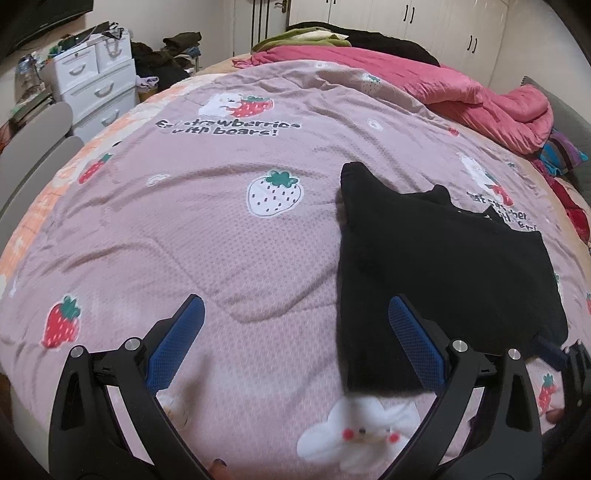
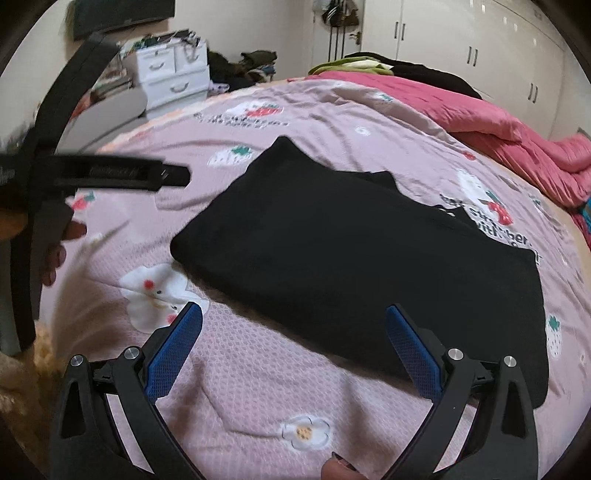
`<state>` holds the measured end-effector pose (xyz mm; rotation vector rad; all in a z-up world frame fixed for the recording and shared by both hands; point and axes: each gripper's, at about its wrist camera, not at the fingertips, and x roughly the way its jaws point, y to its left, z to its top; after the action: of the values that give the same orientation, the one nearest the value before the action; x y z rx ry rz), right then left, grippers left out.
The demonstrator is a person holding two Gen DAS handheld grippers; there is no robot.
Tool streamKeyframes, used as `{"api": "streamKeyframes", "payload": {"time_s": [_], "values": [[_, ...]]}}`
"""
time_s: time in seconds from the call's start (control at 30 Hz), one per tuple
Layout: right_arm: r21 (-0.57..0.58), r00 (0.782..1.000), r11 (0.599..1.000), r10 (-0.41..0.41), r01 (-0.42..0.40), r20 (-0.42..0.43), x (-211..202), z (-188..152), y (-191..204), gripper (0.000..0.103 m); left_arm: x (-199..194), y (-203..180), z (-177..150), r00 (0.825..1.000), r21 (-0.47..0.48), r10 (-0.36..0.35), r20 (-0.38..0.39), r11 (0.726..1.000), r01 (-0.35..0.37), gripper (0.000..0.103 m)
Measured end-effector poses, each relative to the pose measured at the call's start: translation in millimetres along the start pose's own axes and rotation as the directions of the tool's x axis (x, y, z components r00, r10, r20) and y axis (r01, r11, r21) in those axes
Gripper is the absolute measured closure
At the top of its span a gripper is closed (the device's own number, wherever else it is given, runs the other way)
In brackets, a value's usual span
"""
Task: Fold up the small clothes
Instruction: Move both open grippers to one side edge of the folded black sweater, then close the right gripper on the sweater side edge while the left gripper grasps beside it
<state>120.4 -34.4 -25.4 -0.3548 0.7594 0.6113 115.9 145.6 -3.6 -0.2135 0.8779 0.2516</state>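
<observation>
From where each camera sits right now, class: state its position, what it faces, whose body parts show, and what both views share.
Left wrist: on the left gripper, facing across the bed; black garment at right; a fingertip shows below.
Right wrist: on the right gripper, facing the garment directly; the left hand shows at left.
Shared: garment, strawberry bedspread, white drawers.

A bed (image 1: pixel 221 229) wears a pink strawberry-print cover. White drawers (image 1: pixel 92 85) stand beyond its far left corner. White wardrobes (image 1: pixel 424 22) line the back wall.
</observation>
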Motion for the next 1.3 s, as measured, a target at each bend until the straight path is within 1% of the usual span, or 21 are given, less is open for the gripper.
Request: {"api": "streamKeyframes", "payload": {"time_s": [0.2, 0.33, 0.47, 0.6, 0.7, 0.8, 0.87, 0.9, 0.93, 0.97, 1.0, 1.03, 1.07, 1.1, 1.13, 1.2, 1.3], "values": [[-0.070, 0.999, 0.997, -0.029, 0.027, -0.023, 27, 1, 12, 0.004, 25, -4, 15, 1.000, 0.001, -0.006, -0.020, 1.000, 0.006, 0.010], [-0.139, 0.997, 0.988, -0.075, 0.069, -0.034, 46, 2, 21, 0.004, 43, -5, 27, 0.999, 0.002, -0.008, -0.036, 1.000, 0.008, 0.010], [-0.220, 0.989, 0.966, -0.145, 0.138, -0.017, 64, 7, 35, 0.004, 60, -5, 38, 0.998, 0.001, -0.009, -0.057, 1.000, 0.009, 0.009], [-0.242, 0.984, 0.955, -0.176, 0.170, -0.002, 79, 17, 40, 0.004, 73, -5, 46, 0.997, -0.005, -0.018, -0.077, 1.000, 0.018, 0.010], [-0.250, 0.982, 0.949, -0.190, 0.189, 0.023, 83, 22, 40, 0.005, 80, -7, 49, 0.996, -0.013, -0.029, -0.089, 1.000, 0.028, 0.010], [-0.270, 0.970, 0.932, -0.227, 0.242, 0.087, 80, 28, 41, 0.006, 85, -9, 53, 0.994, -0.025, -0.050, -0.100, 0.999, 0.048, 0.010], [-0.270, 0.958, 0.922, -0.250, 0.279, 0.139, 73, 28, 42, 0.007, 88, -10, 55, 0.992, -0.038, -0.064, -0.112, 0.997, 0.060, 0.010], [-0.264, 0.956, 0.923, -0.245, 0.281, 0.158, 69, 28, 41, 0.017, 90, -12, 57, 0.990, -0.043, -0.075, -0.121, 0.997, 0.070, 0.010], [-0.256, 0.959, 0.931, -0.220, 0.261, 0.178, 62, 27, 39, 0.030, 91, -14, 58, 0.989, -0.044, -0.083, -0.125, 0.996, 0.078, 0.010], [-0.251, 0.961, 0.936, -0.201, 0.246, 0.191, 57, 26, 37, 0.035, 92, -16, 59, 0.988, -0.045, -0.091, -0.128, 0.995, 0.086, 0.010], [-0.250, 0.960, 0.938, -0.191, 0.240, 0.203, 52, 25, 37, 0.047, 92, -19, 60, 0.986, -0.046, -0.102, -0.131, 0.994, 0.097, 0.010], [-0.242, 0.958, 0.943, -0.175, 0.229, 0.225, 46, 23, 36, 0.063, 93, -23, 61, 0.984, -0.046, -0.113, -0.136, 0.993, 0.108, 0.010], [-0.233, 0.957, 0.948, -0.161, 0.219, 0.243, 40, 21, 35, 0.072, 93, -26, 62, 0.983, -0.044, -0.119, -0.142, 0.993, 0.114, 0.010], [-0.227, 0.954, 0.949, -0.159, 0.219, 0.255, 35, 21, 35, 0.086, 94, -30, 62, 0.981, -0.040, -0.121, -0.148, 0.992, 0.117, 0.010], [-0.220, 0.949, 0.948, -0.166, 0.228, 0.270, 30, 20, 35, 0.087, 94, -35, 62, 0.980, -0.034, -0.125, -0.154, 0.992, 0.121, 0.010], [-0.200, 0.948, 0.957, -0.147, 0.208, 0.281, 21, 20, 29, 0.088, 93, -43, 63, 0.978, -0.030, -0.142, -0.155, 0.990, 0.139, 0.010], [-0.156, 0.944, 0.968, -0.144, 0.197, 0.298, 8, 20, 20, 0.089, 86, -59, 65, 0.976, -0.006, -0.162, -0.147, 0.987, 0.163, 0.010]]}}
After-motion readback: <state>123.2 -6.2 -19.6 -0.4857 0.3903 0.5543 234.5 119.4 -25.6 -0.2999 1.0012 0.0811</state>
